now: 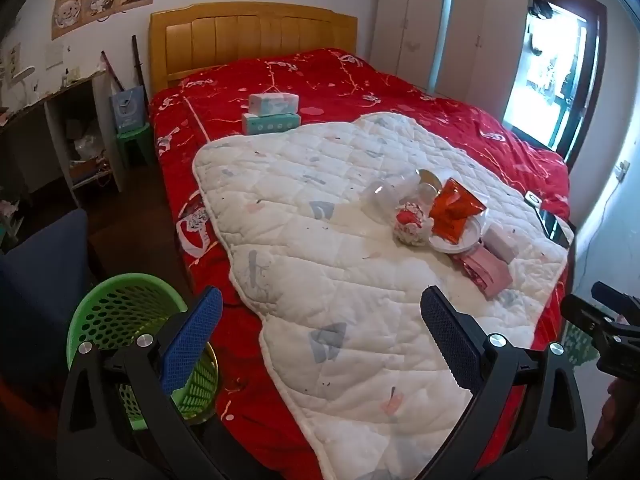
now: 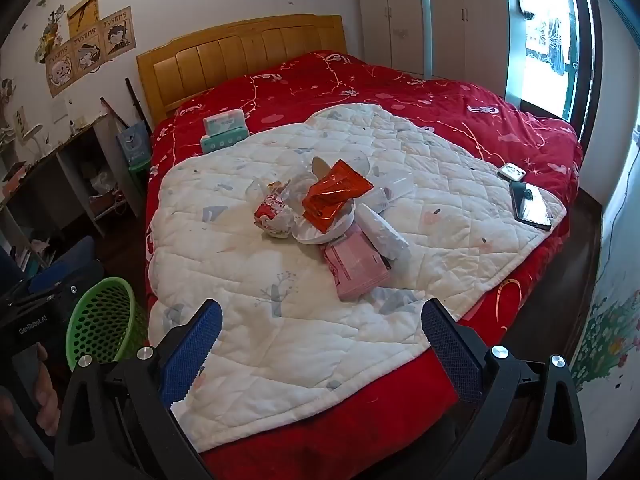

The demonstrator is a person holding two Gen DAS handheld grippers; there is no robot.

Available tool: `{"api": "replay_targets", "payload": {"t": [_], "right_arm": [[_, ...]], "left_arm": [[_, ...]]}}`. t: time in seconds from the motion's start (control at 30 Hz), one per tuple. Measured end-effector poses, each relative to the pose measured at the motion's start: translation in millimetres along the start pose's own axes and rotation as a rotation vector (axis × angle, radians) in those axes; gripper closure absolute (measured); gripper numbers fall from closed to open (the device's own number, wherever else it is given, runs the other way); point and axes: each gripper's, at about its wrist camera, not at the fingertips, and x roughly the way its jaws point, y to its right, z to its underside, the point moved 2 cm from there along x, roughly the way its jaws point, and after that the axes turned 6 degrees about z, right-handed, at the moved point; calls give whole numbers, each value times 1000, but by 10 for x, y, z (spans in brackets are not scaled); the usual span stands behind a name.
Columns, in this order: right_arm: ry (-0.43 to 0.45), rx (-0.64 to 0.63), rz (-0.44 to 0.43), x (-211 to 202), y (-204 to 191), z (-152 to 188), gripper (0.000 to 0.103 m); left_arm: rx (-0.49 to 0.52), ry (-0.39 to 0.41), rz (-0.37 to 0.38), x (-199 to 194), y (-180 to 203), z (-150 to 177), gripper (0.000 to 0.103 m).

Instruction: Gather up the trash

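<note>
Both my tools are spread as wide as they go and hold nothing: the left gripper (image 1: pixel 322 322) hangs over the near edge of the white quilt (image 1: pixel 304 240), the right gripper (image 2: pixel 322 330) likewise, both tilted down toward the bed (image 2: pixel 460 100). The trash sits in one heap toward the quilt's right side, well short of its far edge: an orange wrapper (image 2: pixel 334 194) lying in a white plastic lid (image 2: pixel 320 234), a crumpled red-and-white wrapper (image 2: pixel 274 216) just left of it, a pink packet (image 2: pixel 356 270) nearest me, a white packet (image 2: pixel 380 232) leaning across that, and clear plastic cups (image 1: pixel 380 196) behind. All of it looks light and thin; I expect the foil to be slick and to crackle flat, so I'd pinch a folded edge, not the face. The cups would crush, so I'd take one by the rim. The green basket (image 1: pixel 120 316) waits on the floor at the bed's near left corner.
</note>
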Motion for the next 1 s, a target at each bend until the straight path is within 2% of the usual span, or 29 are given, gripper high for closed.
{"api": "replay_targets", "payload": {"t": [0.1,0.23,1.0], "right_arm": [[0,1,2,4,4,-1,6],[0,2,0,10,5,1,6],[-13,0,-2,48,-12,17,6]], "left_arm": [[-15,-10,5,37,-37,-25,5],[-19,20,-6,16,-16,26,5],[-35,0,-16,74,-18,50,5]]}}
